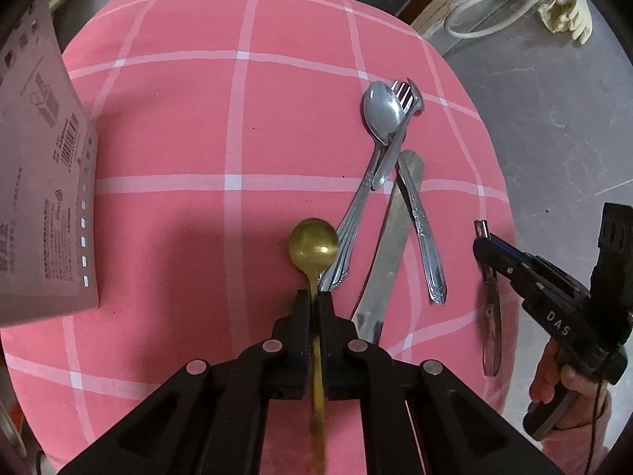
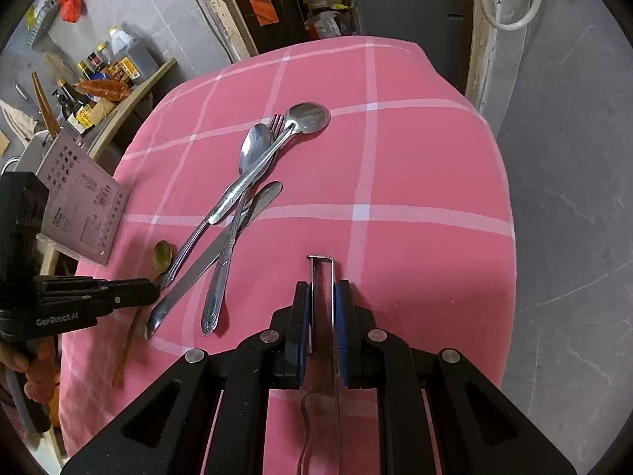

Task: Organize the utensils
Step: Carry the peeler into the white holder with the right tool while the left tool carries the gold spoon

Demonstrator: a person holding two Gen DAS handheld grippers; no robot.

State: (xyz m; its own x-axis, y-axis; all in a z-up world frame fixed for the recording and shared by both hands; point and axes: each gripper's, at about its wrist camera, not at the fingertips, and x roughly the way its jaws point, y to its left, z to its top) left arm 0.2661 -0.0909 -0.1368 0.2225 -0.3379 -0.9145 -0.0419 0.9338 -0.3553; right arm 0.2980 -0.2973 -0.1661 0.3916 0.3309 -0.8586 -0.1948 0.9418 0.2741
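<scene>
A gold spoon (image 1: 313, 246) lies on the pink checked tablecloth (image 1: 178, 118), bowl pointing away. My left gripper (image 1: 315, 297) is shut on its thin handle just behind the bowl. To the right is a crossed pile of silver utensils: an oval spoon (image 1: 381, 113), a fork (image 1: 407, 93) and a long knife (image 1: 389, 237). The right wrist view adds a round-bowled spoon (image 2: 308, 118) on top of the pile. My right gripper (image 2: 321, 289) is shut on a thin metal utensil with a square loop end (image 2: 321, 261), near the cloth's right edge.
A pink printed box (image 1: 43, 198) stands at the table's left edge. The cloth drops off to grey floor (image 1: 554, 138) on the right. A shelf with bottles (image 2: 99, 75) sits beyond the far left. A hand (image 1: 554, 380) grips the right tool.
</scene>
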